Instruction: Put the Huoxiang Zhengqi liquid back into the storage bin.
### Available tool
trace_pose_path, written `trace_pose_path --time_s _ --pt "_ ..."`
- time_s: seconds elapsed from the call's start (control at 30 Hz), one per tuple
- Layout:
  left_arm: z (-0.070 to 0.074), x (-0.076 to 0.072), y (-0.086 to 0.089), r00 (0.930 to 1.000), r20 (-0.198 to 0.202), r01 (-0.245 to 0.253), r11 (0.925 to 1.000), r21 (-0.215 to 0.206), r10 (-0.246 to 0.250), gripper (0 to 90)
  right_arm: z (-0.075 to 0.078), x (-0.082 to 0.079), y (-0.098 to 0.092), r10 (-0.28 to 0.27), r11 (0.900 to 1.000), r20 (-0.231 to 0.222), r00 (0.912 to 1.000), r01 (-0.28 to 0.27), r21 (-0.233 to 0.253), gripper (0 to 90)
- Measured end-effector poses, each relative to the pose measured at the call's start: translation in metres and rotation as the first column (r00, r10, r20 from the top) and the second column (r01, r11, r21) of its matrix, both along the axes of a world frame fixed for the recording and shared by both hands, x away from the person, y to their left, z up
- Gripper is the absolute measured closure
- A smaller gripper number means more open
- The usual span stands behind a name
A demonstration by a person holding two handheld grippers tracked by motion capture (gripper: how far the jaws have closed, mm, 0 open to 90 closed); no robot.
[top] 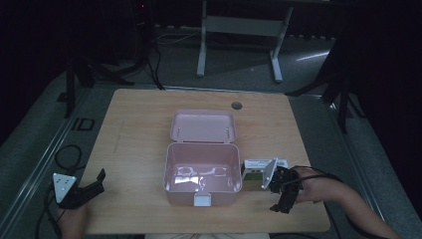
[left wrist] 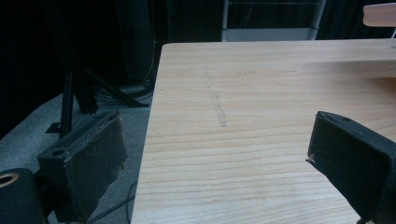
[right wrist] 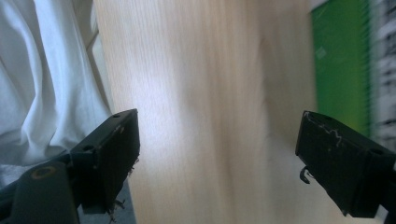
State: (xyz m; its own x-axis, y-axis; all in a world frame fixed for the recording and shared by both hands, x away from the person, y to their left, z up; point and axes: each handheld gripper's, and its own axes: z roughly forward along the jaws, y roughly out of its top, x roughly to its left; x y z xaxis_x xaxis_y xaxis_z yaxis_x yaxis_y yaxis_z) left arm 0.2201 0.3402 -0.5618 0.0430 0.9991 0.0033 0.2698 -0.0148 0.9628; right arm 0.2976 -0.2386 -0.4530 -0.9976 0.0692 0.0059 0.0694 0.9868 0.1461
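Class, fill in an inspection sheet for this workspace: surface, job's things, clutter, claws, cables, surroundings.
Surface: wooden table, faint scuff line in the left gripper view.
Job's things: pink box, lid open, looks empty; small green-and-white carton at its right side.
Clutter: nothing seen.
Claws: left claw open at near-left corner; right claw open beside the carton.
Cables: black cable loops off the table's left edge.
Surroundings: dark room, white desk frame behind.
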Motion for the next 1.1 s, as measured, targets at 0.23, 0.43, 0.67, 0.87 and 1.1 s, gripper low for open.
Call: trace_pose_path --time_s 0.23,0.43,0.67,0.87,1.1 --pt "0.0 0.0 0.0 1.0 0.0 0.001 1.0 0.0 -0.001 4.5 0.031 0.008 0.009 0.033 0.999 0.063 0.9975 -0.034 0.015 15.2" --pt "0.0 0.0 0.0 1.0 0.0 0.002 1.0 -0.004 -0.002 4.5 0.045 0.025 0.01 0.03 1.0 0.117 0.9927 -0.03 0.002 17.9" --pt "0.0 0.0 0.0 1.0 -0.001 0.003 1.0 -0.002 -0.003 4.5 0.046 0.047 0.012 0.03 0.999 0.132 0.9908 -0.028 -0.024 21.5" --pt "0.0 0.0 0.0 1.0 -0.001 0.005 1.0 -0.002 -0.005 4.5 0.038 0.064 0.014 0.023 0.999 0.126 0.9918 -0.017 -0.048 25.3" --pt "0.0 0.0 0.0 1.0 -0.001 0.006 1.0 -0.002 -0.006 4.5 0.024 0.076 0.017 0.018 0.998 0.092 0.9956 -0.012 -0.062 30.0"
